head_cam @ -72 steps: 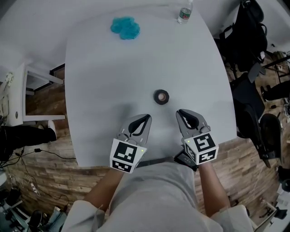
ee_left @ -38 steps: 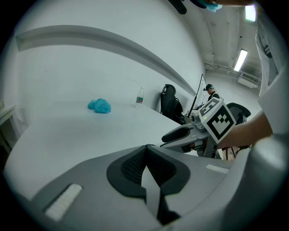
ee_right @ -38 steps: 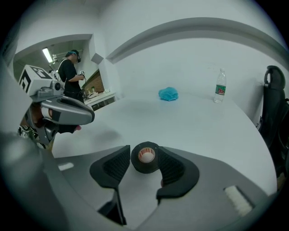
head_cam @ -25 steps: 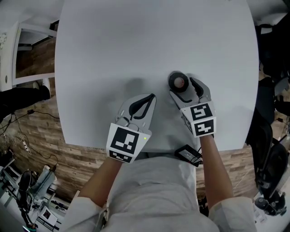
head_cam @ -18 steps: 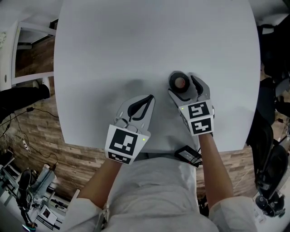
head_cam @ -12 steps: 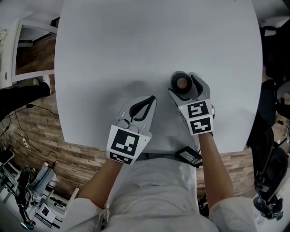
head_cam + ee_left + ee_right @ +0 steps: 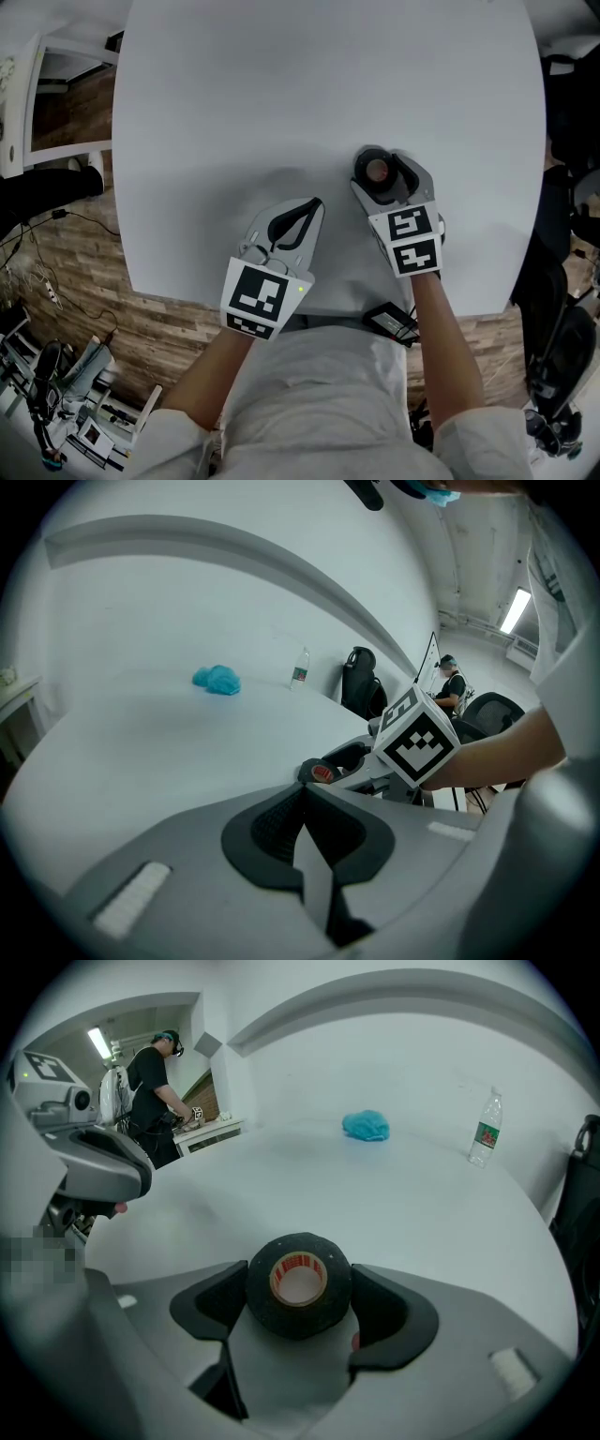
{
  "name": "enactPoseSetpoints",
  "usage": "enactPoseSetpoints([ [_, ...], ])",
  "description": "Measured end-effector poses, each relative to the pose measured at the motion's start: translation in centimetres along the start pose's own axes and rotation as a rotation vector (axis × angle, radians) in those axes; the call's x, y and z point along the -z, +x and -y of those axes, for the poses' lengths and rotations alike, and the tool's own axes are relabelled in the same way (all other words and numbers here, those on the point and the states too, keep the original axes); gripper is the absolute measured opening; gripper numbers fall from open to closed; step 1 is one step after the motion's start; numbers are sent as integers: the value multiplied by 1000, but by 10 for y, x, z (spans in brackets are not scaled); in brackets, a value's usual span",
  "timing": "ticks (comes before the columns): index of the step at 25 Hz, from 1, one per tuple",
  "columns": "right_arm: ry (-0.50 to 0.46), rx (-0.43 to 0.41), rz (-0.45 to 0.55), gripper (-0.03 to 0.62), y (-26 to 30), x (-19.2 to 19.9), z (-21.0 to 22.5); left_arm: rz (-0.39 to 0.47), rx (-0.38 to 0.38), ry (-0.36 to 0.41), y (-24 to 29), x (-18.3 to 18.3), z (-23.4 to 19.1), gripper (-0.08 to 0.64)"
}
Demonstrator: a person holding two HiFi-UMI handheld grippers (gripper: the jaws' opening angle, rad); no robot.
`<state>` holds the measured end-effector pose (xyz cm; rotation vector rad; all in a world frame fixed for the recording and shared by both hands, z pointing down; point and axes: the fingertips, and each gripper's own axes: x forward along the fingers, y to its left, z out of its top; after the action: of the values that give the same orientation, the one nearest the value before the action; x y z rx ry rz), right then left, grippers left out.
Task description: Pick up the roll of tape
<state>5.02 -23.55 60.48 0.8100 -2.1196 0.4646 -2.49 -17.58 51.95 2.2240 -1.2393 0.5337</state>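
The right claw [image 7: 382, 178] is just now closing in from its widest opening; the tape [image 7: 298, 1322] is sitting between its jaws, and both pads are seeming to touch the roll's sides. This is a wide grip, not yet a lift. The tape is lying on the table [image 7: 281, 94], hole upward, toward the table's near edge and in its right half; against the pictures of a second ago it is not shifting on the table. The left claw [image 7: 314, 202] is waiting with jaws together, holding nothing, also by the table's near edge. For the task this is meaning that the grasp is nearly made; I am judging that only a firm squeeze and the raising are remaining.
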Motion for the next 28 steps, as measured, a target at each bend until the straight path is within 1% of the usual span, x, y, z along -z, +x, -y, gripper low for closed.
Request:
enactPoseSetpoints([
  [6,6,10,15,337,-2,1,0,-4,3,2,0,3,3,18],
  [14,17,18,21,334,-4,-1,1,-2,2,5,-2,1,2,18],
  [28,36,36,49,334,-26,-3,-3,20,10,31,-12,-5,13,17],
])
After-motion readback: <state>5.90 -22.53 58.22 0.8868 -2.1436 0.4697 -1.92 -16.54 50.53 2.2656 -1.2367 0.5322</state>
